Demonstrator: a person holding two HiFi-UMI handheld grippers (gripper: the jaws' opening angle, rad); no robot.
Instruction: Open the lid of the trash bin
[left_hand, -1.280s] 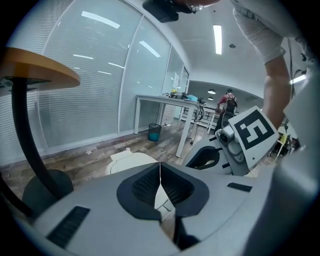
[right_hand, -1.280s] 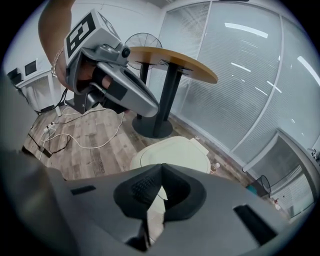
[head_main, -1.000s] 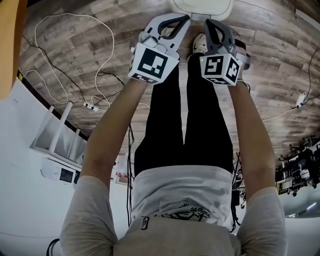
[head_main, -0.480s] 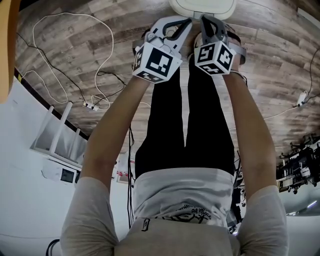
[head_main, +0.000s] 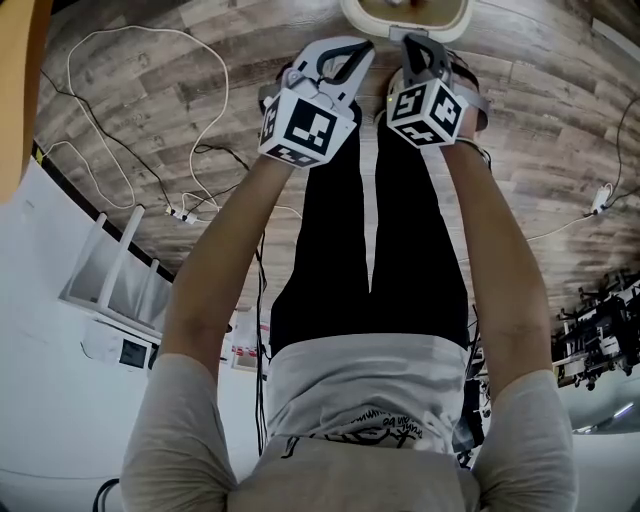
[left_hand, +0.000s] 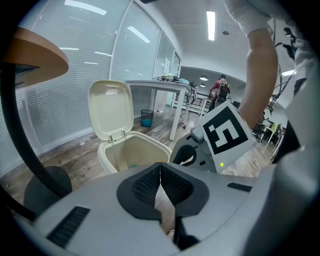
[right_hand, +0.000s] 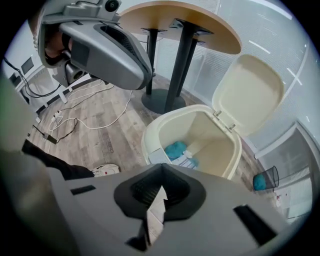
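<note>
The cream trash bin (right_hand: 150, 136) stands on the wood floor with its lid (right_hand: 252, 92) swung up on the rear hinge. Blue and white waste (right_hand: 177, 150) lies inside. In the head view only the bin's rim (head_main: 352, 14) shows at the top edge, just beyond both grippers. My left gripper (left_hand: 160, 182) is shut, aimed at the bin (left_hand: 132, 152) and raised lid (left_hand: 111, 111). My right gripper (right_hand: 161, 192) is shut on a white paper scrap (right_hand: 156, 210), just above the bin's near rim. The two grippers (head_main: 350, 52) (head_main: 415, 45) are held side by side.
A round wooden table on a black post (right_hand: 182, 55) stands left of the bin. White cables (head_main: 200, 130) trail over the floor at the left, near a white rack (head_main: 115, 270). A small black mesh basket (right_hand: 265, 180) sits behind the bin. Desks and a distant person (left_hand: 220, 90) are farther off.
The bin's lid was down in both earlier frames and now stands up, showing the open rim. Both grippers have edged forward toward the bin.
</note>
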